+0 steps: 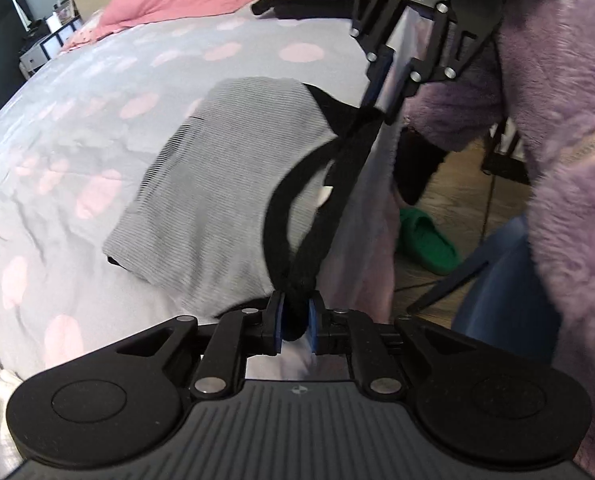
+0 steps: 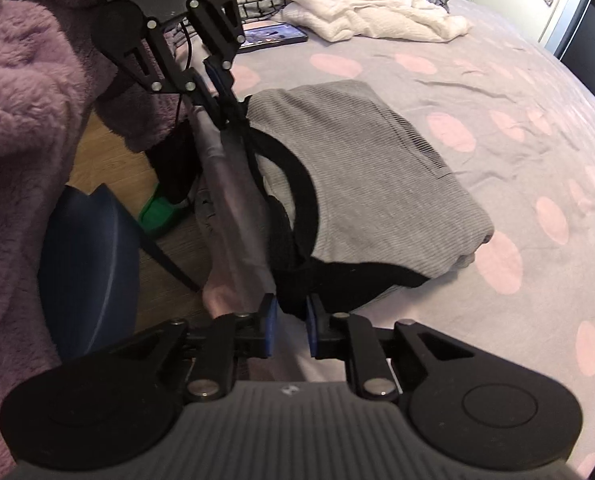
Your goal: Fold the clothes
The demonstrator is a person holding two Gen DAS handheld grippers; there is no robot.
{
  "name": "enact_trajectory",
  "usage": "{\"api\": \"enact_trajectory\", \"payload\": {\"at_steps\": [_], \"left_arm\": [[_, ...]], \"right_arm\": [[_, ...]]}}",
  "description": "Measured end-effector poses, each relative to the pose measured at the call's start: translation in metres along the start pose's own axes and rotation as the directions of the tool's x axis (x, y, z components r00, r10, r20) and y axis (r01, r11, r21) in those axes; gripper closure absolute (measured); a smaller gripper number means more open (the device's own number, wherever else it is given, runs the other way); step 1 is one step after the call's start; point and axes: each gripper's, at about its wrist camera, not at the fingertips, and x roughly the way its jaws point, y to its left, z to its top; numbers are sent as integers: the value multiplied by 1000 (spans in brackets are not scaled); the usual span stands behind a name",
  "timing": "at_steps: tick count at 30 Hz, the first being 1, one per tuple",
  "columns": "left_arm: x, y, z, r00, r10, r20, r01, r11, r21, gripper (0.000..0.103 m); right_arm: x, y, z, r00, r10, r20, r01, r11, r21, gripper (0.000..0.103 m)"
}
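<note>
Left gripper (image 1: pixel 296 322): I see my blue pads around the black trim of the grey striped ribbed top (image 1: pixel 233 184).
Right gripper (image 1: pixel 391 80): across the black neckline.
Bed: lilac pink-spotted duvet (image 1: pixel 97 120).
Floor: green slipper (image 1: pixel 427 242).

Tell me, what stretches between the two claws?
A black strap band of the grey striped top runs from the left claw to the right claw, seen in the left wrist view.
</note>
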Motion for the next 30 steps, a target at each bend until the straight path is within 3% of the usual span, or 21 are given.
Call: {"api": "enact_trajectory", "payload": {"at_steps": [3,5,8,10,14,17,19,21,23,30], "left_arm": [[-11,1,-2,999,-45,22,46,999,-13,94],[-23,6,-3,995,-75,68,78,996,-43,92],[-39,26,1,983,-61,172,92,980,-178,87],[-46,44,4,973,-21,230,91,951,-296,87],[-42,77,9,961,156,228,-5,836,-549,87],[-30,90,13,953,237,189,-63,765,-641,87],[-20,96,13,951,254,178,-66,728,-683,87],[-9,101,10,952,260,160,-71,699,-711,89],[1,106,6,955,261,143,-75,676,-733,90],[37,127,-6,968,237,86,-90,642,-761,90]], "right_arm": [[-12,0,0,1000,23,17,-23,1000,18,84],[-26,-4,1,997,15,75,-19,998,56,83],[-46,-14,6,986,-44,163,22,991,135,68],[-52,-22,12,974,-121,193,79,974,210,71],[-47,-47,22,947,-260,191,158,889,429,84],[-37,-68,25,922,-349,168,185,777,602,87],[-26,-77,26,909,-389,153,190,711,677,88],[-13,-83,26,902,-406,148,178,659,731,91],[-2,-87,25,904,-402,144,162,635,755,92],[52,-95,4,941,-334,51,158,569,807,94]]}}
